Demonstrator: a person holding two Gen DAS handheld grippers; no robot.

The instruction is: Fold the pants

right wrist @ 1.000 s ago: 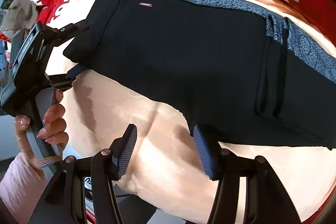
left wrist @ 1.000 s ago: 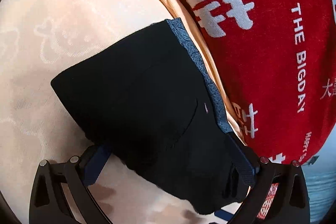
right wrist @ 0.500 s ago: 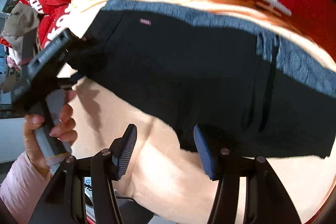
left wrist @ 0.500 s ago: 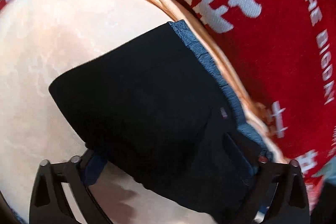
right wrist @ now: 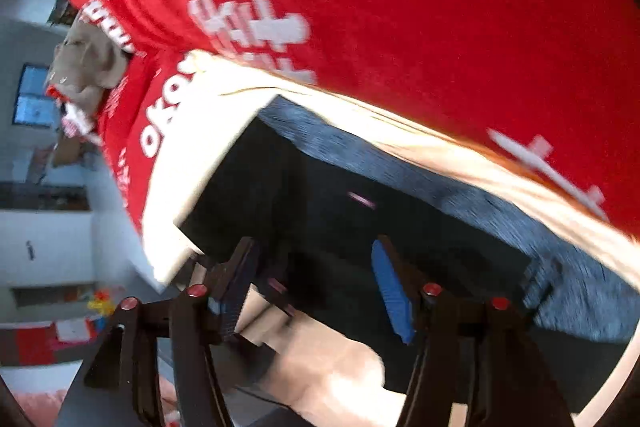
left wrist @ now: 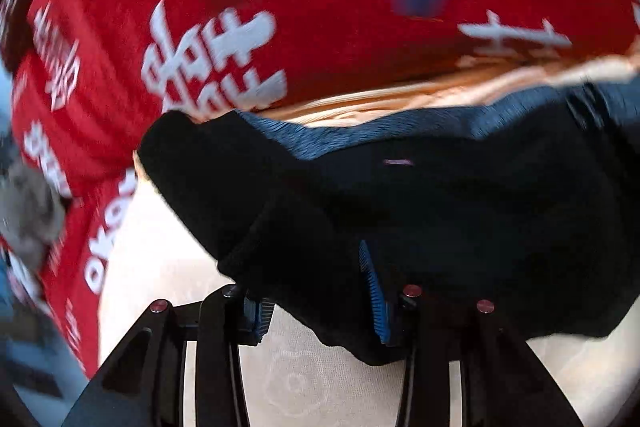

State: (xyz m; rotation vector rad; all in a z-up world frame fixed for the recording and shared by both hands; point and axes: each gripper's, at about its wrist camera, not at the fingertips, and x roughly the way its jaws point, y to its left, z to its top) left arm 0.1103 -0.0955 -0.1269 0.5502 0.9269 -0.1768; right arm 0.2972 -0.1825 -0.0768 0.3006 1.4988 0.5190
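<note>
Nearest in each wrist view, the left tongs [left wrist: 316, 291] stood parted with a fold of the black pants [left wrist: 460, 211] bunched between their 2 pads, while the right tongs [right wrist: 316, 285] gaped wide over the same cloth. The pants lay on a peach sheet [left wrist: 320, 379], grey waistband [right wrist: 400, 171] outermost. Beyond spread a red blanket [right wrist: 400, 7].

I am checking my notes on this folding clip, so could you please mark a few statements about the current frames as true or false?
1. The pants are black with a blue-grey waistband. True.
2. The pants lie on a green sheet. False: the cloth under them is pale cream.
3. Black fabric sits between the fingers of the left gripper. True.
4. The blanket beyond the pants is plain blue. False: it is red with white lettering.
</note>
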